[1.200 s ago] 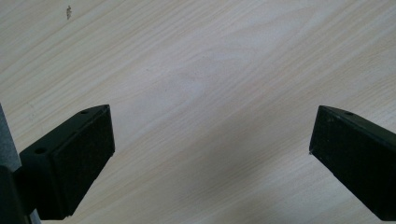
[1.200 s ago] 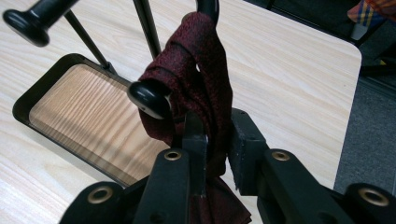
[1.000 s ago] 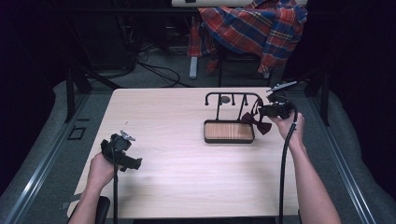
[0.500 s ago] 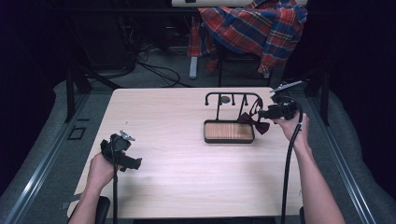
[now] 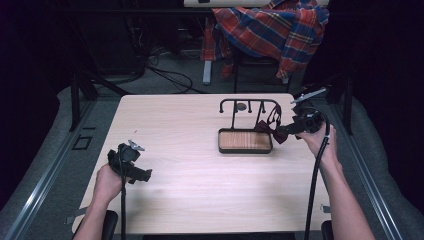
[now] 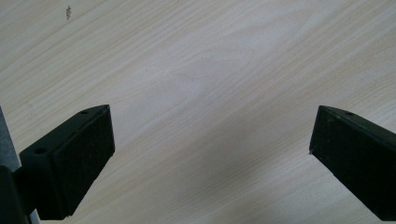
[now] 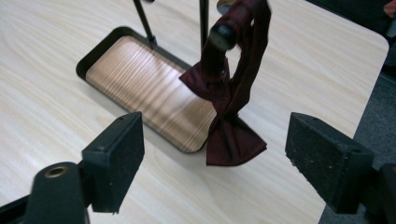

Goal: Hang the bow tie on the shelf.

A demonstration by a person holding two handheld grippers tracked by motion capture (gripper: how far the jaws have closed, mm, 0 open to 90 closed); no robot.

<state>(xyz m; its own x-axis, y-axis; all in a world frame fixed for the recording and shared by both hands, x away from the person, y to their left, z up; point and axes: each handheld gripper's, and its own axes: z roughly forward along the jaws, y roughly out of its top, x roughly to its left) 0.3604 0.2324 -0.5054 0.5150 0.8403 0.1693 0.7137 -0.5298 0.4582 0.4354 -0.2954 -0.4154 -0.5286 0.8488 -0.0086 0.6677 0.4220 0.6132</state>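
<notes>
One bow tie point(image 7: 227, 100) hangs by its loop from a hook of the rack point(image 5: 246, 142), right of centre in the high view; hanging appears done; right gripper point(image 7: 212, 161) jaws have just been opening, apart, clear of the cloth; left gripper point(image 6: 212, 154) jaws apart over bare surface point(image 5: 200, 180); withdrawal remains.

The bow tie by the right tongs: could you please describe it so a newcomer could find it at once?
On the pale wooden table, find the black rack standing in a wood-lined tray toward the right. The bow tie hangs by its strap from a peg at the rack's right end. It is the sole dark maroon fabric piece, dangling just ahead of the open right tongs.
</notes>
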